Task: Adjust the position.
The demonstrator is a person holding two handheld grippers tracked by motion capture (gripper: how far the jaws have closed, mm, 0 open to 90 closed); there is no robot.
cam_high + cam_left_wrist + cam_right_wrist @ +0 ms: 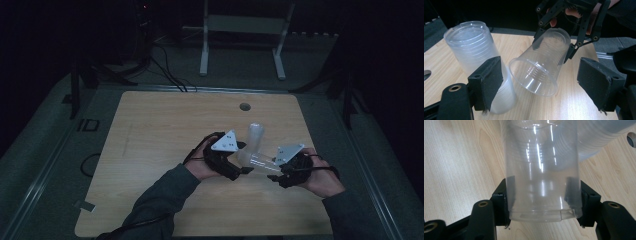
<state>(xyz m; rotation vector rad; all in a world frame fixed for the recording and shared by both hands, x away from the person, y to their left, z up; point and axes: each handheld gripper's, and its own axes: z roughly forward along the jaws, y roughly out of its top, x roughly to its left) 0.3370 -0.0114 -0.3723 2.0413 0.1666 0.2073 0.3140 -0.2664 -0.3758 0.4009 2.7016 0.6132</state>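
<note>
Two black two-jaw grippers meet over the near right part of the pale wooden table [150, 130], each carried in one of the person's hands, the forearms in grey-green sleeves coming in from the near edge. The left hand [200, 162] grips its tool from behind and angles it inward and toward the far right corner, the grey three-cornered plate [225, 141] on top tilted up. The left gripper [541, 82] stands spread, its padded jaws wide apart with nothing pressed between them; in its own view one jaw lies just in front of a tall stack of clear ribbed plastic cups [477, 57], which stands on the table and leans a little, and the other jaw hangs free on the far side.

The right hand [320, 172] comes in from the right edge, the wrist turned so that its tool points toward the left one. The right gripper [544, 195] is pinching a single clear plastic cup [541, 170] near its closed base, one pad pressed flat on each side of the wall. From the left gripper view that cup [541, 67] is held tipped over, its open mouth facing down and toward the left gripper and low over the wood; whether the rim touches the table I cannot tell. The stack [255, 140] stands just beyond and between the two tools, nearer the right edge than the left, short of the small round hole [244, 106] by the far edge.
</note>
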